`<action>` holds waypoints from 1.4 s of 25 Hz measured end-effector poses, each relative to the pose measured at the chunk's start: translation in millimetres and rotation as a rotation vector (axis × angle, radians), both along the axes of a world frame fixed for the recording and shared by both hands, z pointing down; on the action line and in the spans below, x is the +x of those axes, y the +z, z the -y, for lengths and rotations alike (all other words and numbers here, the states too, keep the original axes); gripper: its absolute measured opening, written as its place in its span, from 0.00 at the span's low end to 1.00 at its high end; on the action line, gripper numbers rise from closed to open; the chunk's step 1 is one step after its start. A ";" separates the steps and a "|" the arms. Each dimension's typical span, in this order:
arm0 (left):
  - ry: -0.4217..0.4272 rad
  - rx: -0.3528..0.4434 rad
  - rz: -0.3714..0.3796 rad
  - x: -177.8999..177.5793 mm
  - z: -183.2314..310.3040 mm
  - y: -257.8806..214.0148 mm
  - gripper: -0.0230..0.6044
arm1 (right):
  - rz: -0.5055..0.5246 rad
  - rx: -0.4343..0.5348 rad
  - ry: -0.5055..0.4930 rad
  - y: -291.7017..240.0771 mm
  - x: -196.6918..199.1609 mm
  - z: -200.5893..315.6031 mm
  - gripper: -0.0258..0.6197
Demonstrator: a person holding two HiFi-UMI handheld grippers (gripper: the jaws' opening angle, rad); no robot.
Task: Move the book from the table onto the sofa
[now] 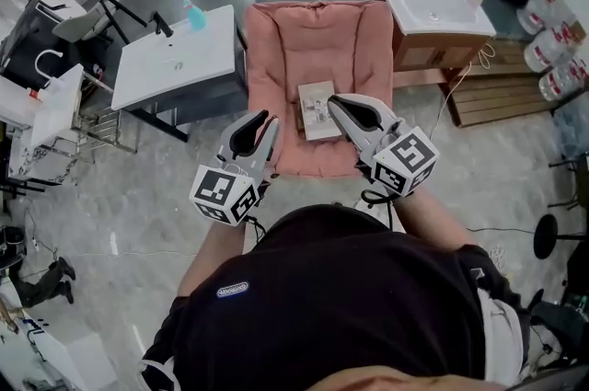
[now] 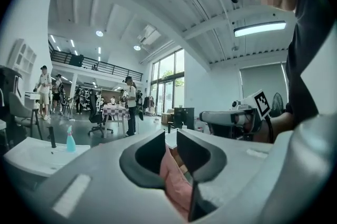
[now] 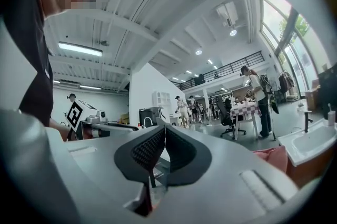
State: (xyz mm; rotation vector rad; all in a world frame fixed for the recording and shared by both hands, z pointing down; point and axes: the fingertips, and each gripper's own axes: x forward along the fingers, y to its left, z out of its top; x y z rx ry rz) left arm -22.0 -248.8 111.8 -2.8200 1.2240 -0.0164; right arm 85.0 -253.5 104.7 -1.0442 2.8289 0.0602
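The book [image 1: 318, 109] lies flat on the seat of the pink sofa [image 1: 317, 40], near its front edge. Both grippers are held up in front of the person, above the sofa's front, and neither touches the book. My left gripper [image 1: 265, 117] is left of the book. Its jaws stand a narrow gap apart with nothing in them, and pink cushion [image 2: 171, 173] shows through the gap. My right gripper [image 1: 333, 100] is just right of the book. Its jaws [image 3: 164, 128] meet at the tips and hold nothing.
A white table [image 1: 179, 58] with a blue spray bottle [image 1: 194, 15] stands left of the sofa. A sink cabinet [image 1: 433, 7] and a wooden pallet [image 1: 497, 90] stand to its right. Office chairs and people are further back in the room.
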 end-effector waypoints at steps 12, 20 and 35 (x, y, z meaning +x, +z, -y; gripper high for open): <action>-0.085 0.022 0.000 -105.1 -97.0 1.7 0.04 | -0.019 0.020 -0.146 -14.2 -105.5 -86.5 0.09; -0.087 0.034 0.018 -135.3 -165.1 9.8 0.04 | 0.014 0.021 -0.189 -14.1 -140.4 -142.9 0.09; -0.219 0.008 -0.041 -210.4 -236.9 26.2 0.04 | -0.002 0.020 -0.242 1.6 -184.3 -204.2 0.08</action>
